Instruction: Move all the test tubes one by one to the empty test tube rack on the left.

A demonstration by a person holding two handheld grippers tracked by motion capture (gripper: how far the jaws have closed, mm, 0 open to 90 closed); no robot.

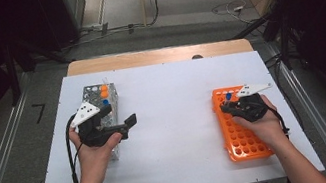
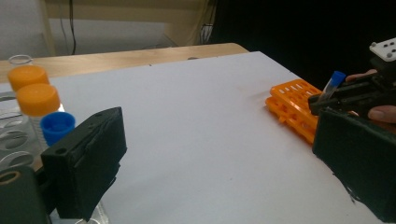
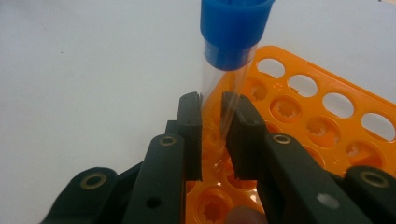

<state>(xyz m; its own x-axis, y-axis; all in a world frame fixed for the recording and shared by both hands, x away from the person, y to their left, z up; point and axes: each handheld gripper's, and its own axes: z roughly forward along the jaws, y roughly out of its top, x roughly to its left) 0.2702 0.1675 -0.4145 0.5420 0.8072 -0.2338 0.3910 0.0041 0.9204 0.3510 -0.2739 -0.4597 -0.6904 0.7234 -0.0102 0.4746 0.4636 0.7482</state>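
Two racks, right claw (image 3: 212,135) gripping one blue-capped tube (image 3: 231,60), left claw (image 1: 123,124) released.

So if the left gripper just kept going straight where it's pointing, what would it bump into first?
Probably the right gripper, which holds the blue-capped tube over the orange rack. The left gripper points across the bare white table, jaws open. Depth is hard to judge.

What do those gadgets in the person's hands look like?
Each hand holds a black handheld tool. The left gripper and right gripper each end in two blocky black jaws with round rivets, carry a white three-cornered plate dotted with small marks on top, and trail a black cable. The forearms are bare, with no sleeves.
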